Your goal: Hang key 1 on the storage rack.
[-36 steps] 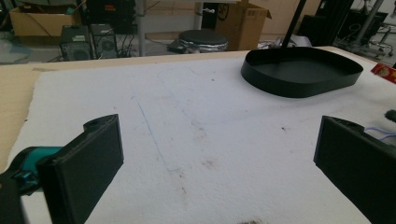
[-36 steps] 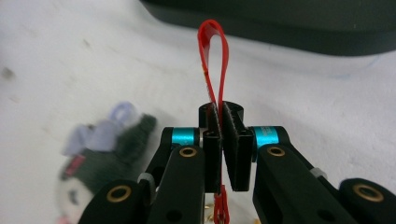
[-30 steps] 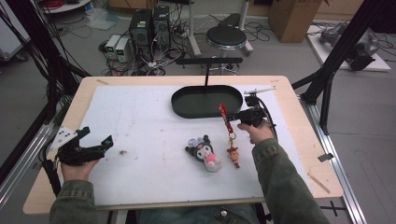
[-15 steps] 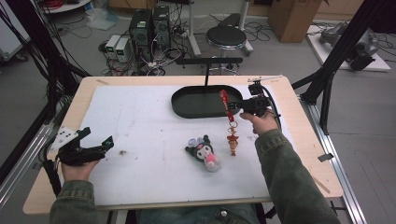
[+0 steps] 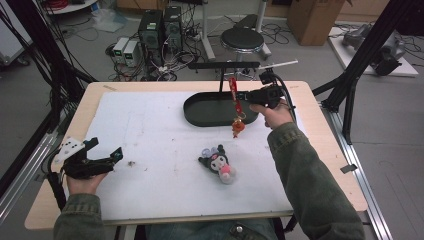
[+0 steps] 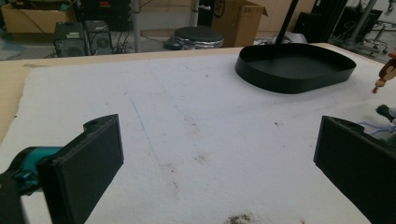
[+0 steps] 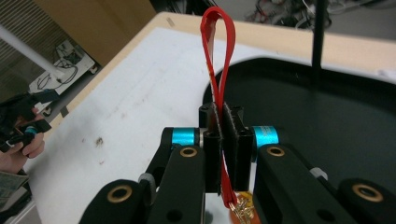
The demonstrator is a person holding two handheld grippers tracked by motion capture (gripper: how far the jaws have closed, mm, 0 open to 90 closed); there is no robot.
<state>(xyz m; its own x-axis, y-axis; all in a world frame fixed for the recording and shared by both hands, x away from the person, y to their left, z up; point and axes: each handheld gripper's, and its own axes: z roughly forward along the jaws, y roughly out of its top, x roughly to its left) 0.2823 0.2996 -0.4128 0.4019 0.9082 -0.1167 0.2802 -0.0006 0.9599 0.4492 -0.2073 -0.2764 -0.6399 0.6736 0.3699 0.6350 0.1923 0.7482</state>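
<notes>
Two hand-held grippers are at work over the white-covered table (image 5: 150, 125). The right hand-held gripper (image 5: 243, 96) is clamped tight on the red strap (image 5: 233, 90) of a charm, and the small orange pendant (image 5: 238, 127) is seen dangling free beneath it. A second ago the pendant was trailing on the table beside the plush toy (image 5: 218, 162); since then the charm has been lifted clear and carried toward the black tray (image 5: 200, 107), so that the strap loop is now held just below the horizontal bar (image 5: 222, 65) of the stand. The pick-up can be judged complete, and hanging the loop over the bar appears to be the step in hand. The left hand-held gripper (image 5: 102, 155) is held low near the table's left edge, jaws spread wide with nothing between them, unmoved
</notes>
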